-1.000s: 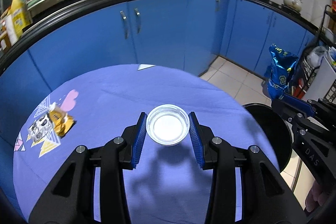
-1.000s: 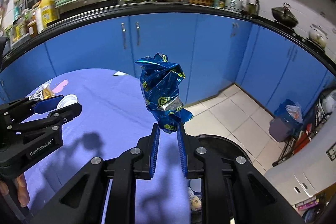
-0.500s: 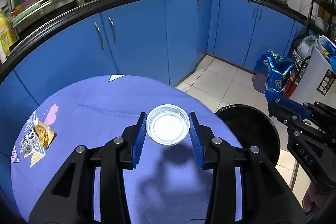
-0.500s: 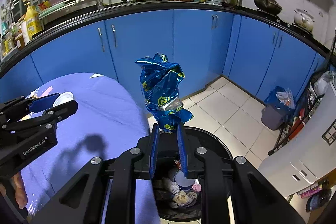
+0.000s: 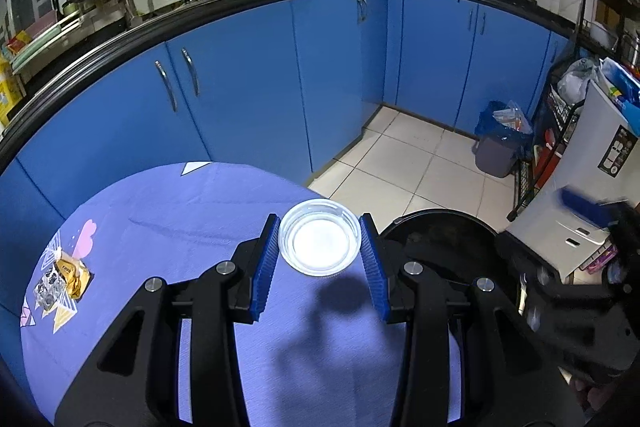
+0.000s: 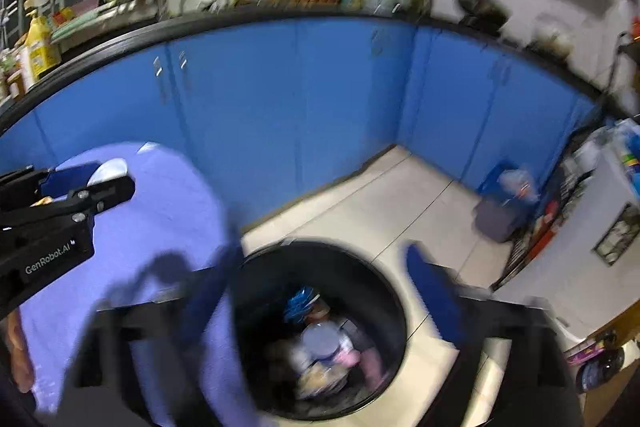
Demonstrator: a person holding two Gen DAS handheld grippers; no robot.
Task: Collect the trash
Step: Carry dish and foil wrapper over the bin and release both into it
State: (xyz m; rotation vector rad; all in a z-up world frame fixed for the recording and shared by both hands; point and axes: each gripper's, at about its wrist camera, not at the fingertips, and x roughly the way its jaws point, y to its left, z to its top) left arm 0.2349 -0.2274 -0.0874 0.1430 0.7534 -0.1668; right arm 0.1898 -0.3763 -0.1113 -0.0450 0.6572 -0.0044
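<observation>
Right gripper (image 6: 316, 291) first: its blue fingers (image 6: 430, 291) have just sprung wide apart, nothing between them, tilted down over the black bin (image 6: 384, 279). Straight below the gap, the blue snack bag (image 6: 300, 301) lies among the rubbish inside. Left gripper (image 5: 319, 251) angles downward too, its ribbed blue pads (image 5: 266, 263) clamped on the round clear lid (image 5: 319, 242) at both sides, held above the purple tablecloth (image 5: 180, 219), with the bin rim just right of the fingers. Far off to their left, a crumpled gold wrapper (image 5: 72, 273) sits on the cloth. Beyond: blue cabinets (image 5: 248, 83), white floor tiles (image 5: 404, 163).
</observation>
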